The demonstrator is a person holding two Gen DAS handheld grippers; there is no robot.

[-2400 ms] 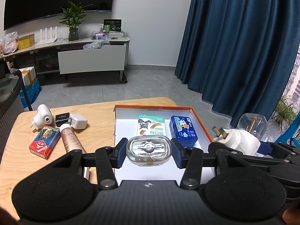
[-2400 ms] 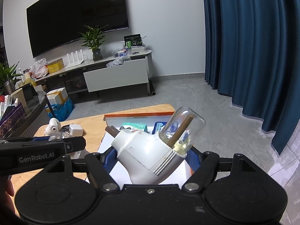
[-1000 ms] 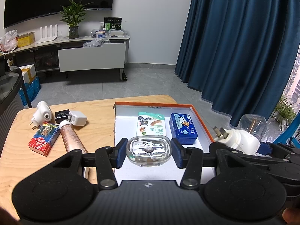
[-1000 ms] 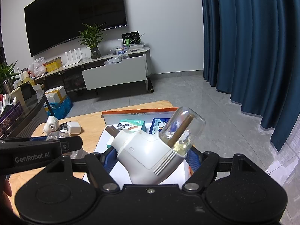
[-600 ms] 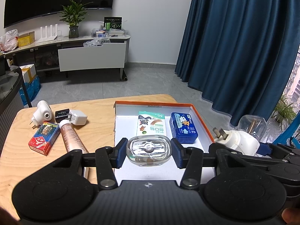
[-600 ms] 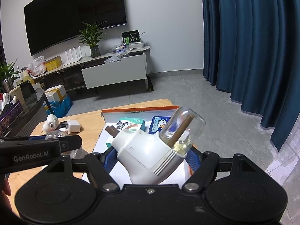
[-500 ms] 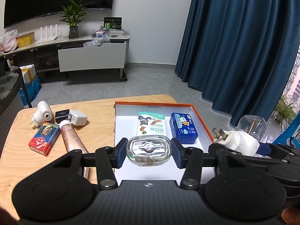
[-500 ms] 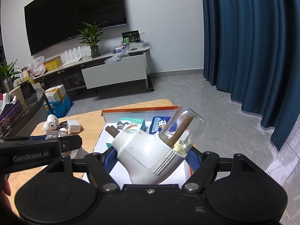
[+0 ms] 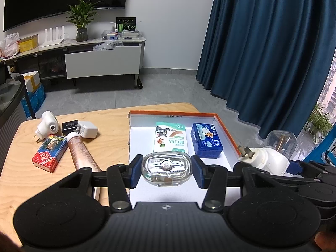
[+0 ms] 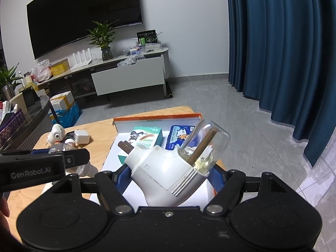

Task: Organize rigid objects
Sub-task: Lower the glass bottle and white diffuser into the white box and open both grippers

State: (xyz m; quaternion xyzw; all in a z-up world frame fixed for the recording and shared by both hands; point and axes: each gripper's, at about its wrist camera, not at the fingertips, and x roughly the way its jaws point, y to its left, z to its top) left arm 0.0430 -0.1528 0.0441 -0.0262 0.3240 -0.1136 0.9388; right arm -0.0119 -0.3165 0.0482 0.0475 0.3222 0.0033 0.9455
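**Both grippers loaded, hanging over the box**

Left gripper (image 9: 166, 171) is clamped on a little clear glass bottle (image 9: 166, 169), blue pads pressing both sides; right gripper (image 10: 168, 178) is gripping a white plug-in vaporizer (image 10: 166, 173) – its clear liquid bottle sticks out toward 1 o'clock and the plug prongs toward 10 o'clock. Both are up in the air over the near part of the orange-rimmed box (image 9: 225, 126); inside it, at 12 o'clock from the left gripper, a green-white bandage box (image 9: 170, 137) lies beside a blue tin (image 9: 206, 139). Out at 9–10 o'clock on the wooden table (image 9: 109, 130): a pinkish tube (image 9: 80, 152), a red card pack (image 9: 49, 153), a white charger (image 9: 88, 129), a second white plug-in (image 9: 47, 125).
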